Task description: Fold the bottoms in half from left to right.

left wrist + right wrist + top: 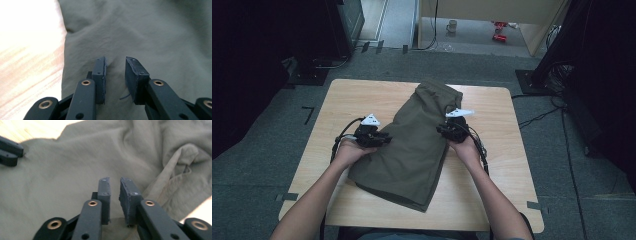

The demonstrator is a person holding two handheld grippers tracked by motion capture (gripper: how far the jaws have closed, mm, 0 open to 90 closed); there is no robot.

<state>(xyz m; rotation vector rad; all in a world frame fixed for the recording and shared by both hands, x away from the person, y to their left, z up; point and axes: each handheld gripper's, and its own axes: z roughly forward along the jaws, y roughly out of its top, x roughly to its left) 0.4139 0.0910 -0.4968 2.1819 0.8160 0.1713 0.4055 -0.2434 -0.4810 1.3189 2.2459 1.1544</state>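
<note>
olive shorts point(412, 150) folded on table point(492, 200), tongs at both sides

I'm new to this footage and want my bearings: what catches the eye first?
An olive-green garment lies folded lengthwise down the middle of the light wooden table. The left claw sits at its left edge and the right claw at its right edge, each with a narrow gap between its jaws.

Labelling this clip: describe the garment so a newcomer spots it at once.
Start at the light wooden table in the room's middle. Lying diagonally across its centre, between the left gripper and the right gripper, is the garment: olive-green, folded, rumpled at its far end, the one soft dark thing on the pale wood.
</note>
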